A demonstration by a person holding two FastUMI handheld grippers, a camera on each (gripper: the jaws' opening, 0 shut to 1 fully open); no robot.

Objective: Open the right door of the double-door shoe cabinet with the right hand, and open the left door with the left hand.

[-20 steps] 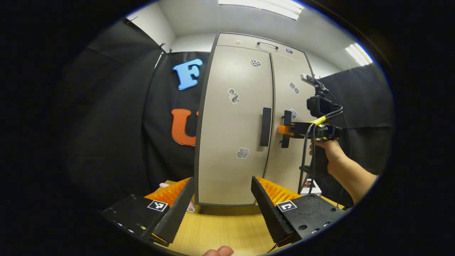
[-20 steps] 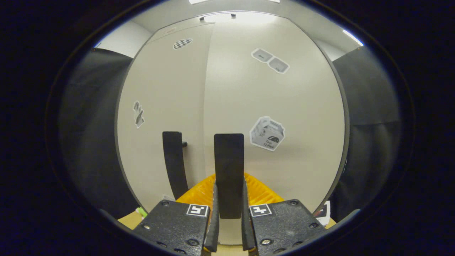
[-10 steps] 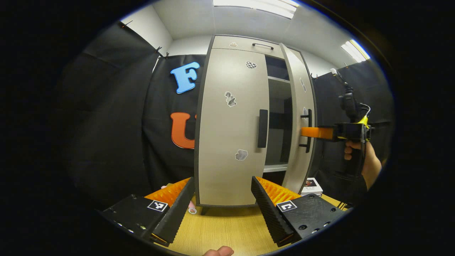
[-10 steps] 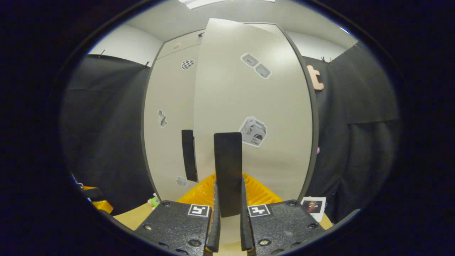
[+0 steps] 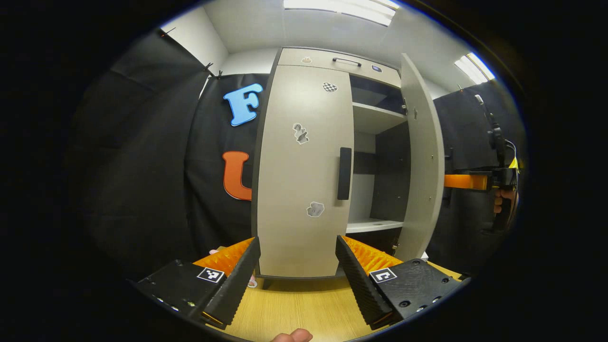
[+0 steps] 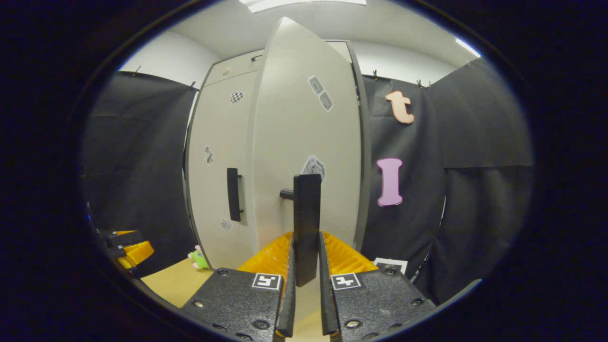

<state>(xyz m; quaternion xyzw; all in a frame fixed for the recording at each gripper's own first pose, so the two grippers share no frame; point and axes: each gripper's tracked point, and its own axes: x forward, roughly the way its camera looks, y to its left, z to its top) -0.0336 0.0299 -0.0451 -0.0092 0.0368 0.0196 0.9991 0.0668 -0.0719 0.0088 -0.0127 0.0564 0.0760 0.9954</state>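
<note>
I have the right gripper (image 6: 306,304) clamped on the right door's (image 6: 304,142) stiff handle (image 6: 307,223). My left gripper (image 5: 297,270) gapes wide before the closed left door (image 5: 304,166); its rigid bar handle (image 5: 345,173) is my hold.

My left gripper view sits back over the table (image 5: 294,308), facing the shoe cabinet (image 5: 304,180) front-on, my right gripper view close up against the right door (image 6: 304,142) from its outer side, angled left, both share the left door (image 6: 216,161), my left gripper (image 6: 126,249) at its lower left edge.
</note>
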